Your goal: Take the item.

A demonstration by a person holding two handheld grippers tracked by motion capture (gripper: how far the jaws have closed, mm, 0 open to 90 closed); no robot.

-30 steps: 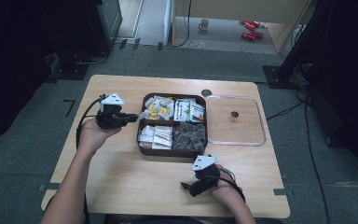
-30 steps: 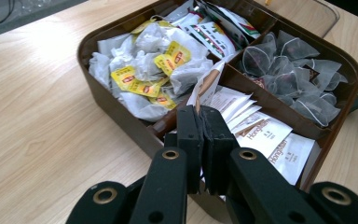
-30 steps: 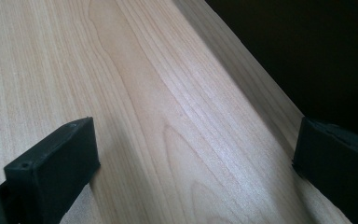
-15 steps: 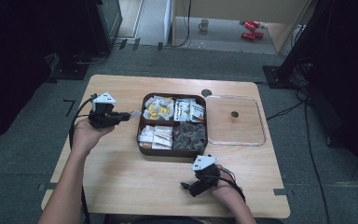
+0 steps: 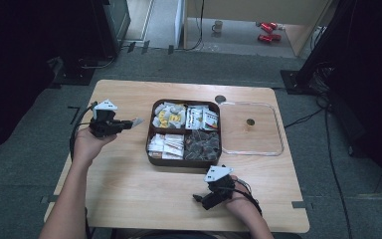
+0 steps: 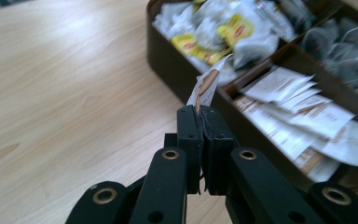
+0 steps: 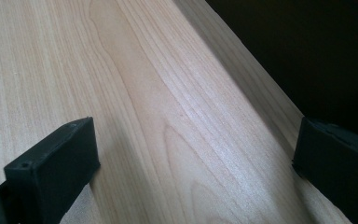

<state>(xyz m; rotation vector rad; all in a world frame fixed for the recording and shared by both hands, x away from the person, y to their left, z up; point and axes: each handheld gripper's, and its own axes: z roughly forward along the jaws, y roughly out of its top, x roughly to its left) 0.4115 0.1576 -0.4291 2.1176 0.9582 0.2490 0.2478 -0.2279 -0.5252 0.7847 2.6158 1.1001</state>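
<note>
A dark brown box (image 5: 149, 149) with four compartments of sachets and tea bags stands mid-table. Just left of it, my left gripper (image 5: 129, 123) hangs over the wood, shut on a small white-and-brown sachet (image 5: 137, 121). In the left gripper view the jaws pinch the lower end of the sachet (image 6: 207, 86), which sticks up in front of the box wall (image 6: 172, 65). My right gripper (image 5: 199, 199) lies low near the table's front edge, pointing left. In the right gripper view it (image 7: 191, 154) stands wide open over bare wood with nothing between the jaws.
A clear shallow tray (image 5: 278, 144) lies right of the box with a small round thing (image 5: 250, 122) in it. A dark round spot (image 5: 220, 99) sits behind the box. The table's near edge (image 7: 261, 98) runs close to the right gripper.
My left gripper has moved left, away from the box, with the sachet still pinched. The right gripper has stayed where it was.
</note>
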